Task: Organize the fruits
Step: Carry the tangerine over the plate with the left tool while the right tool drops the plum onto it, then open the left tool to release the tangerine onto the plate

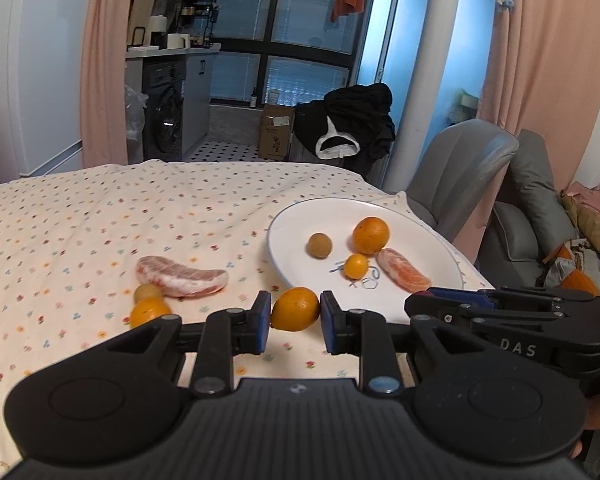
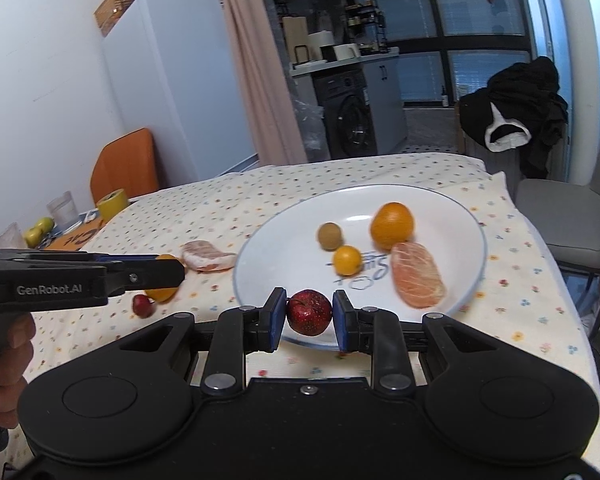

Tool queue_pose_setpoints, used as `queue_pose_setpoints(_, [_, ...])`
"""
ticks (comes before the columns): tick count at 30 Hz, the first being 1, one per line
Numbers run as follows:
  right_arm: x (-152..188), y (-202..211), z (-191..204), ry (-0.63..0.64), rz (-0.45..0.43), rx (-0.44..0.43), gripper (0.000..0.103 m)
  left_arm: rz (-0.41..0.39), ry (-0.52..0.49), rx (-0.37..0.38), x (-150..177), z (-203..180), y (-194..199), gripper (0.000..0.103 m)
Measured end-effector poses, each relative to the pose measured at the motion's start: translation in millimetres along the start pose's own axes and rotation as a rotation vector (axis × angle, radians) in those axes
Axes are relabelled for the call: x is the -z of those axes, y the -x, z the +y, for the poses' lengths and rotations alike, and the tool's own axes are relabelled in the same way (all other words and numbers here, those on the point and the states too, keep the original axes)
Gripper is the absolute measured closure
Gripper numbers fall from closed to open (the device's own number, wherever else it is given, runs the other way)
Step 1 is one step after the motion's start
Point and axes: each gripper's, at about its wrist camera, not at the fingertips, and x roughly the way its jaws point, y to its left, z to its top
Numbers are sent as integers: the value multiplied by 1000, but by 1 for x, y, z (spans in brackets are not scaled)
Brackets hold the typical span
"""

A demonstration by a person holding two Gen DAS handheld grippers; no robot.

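The left gripper [image 1: 295, 315] pinches a small orange citrus fruit [image 1: 295, 309] between its two blue pads, which press against the fruit's sides. The right gripper [image 2: 309, 317] pinches a dark red fruit [image 2: 309, 312] in the same manner, above the near rim of the white plate [image 2: 268, 248].

Relative to the left fingers:
- Just ahead and to the left, a peeled pomelo segment [image 1: 182, 278] lies on the floral tablecloth [image 1: 80, 220].
- Near that segment's left end sit a small brownish-green fruit [image 1: 148, 292] and a second orange citrus fruit [image 1: 150, 312], close together.
- Ahead and to the right stands the plate [image 1: 432, 248].

Relative to the right fingers, the plate holds four items ahead:
- a small yellow-orange citrus fruit [image 2: 347, 259], nearest the fingers;
- a brownish round fruit [image 2: 330, 235], beyond it to the left;
- a larger orange [image 2: 392, 225], farther and to the right;
- a peeled pink citrus segment [image 2: 418, 274], to the right, touching or just beside the orange.

To the left of the right fingers, a small red fruit [image 2: 143, 306] rests on the tablecloth below the left gripper. A hand [image 2: 0, 360] grips that tool's handle at the frame's left edge.
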Motion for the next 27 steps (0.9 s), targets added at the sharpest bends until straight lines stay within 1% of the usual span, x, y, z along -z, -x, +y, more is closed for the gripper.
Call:
queue_pose_setpoints(7, [2,1,-12,-30,-11,8,76,3,-27,16,-5,-17,-8,78])
queue_pose_setpoints(18, [4,8,-25,-46,-21,15,75,28,-50,33,-8,-32,-29,78])
queue_pose_setpoints(21, [5,10,-27,-48,-22,17,72,34,-57,42,-8,-36,-34,78])
queue_pose_setpoints(27, [5,14,-29,-42,-19,25,70,38,-70,63,-10,-46,-43,78])
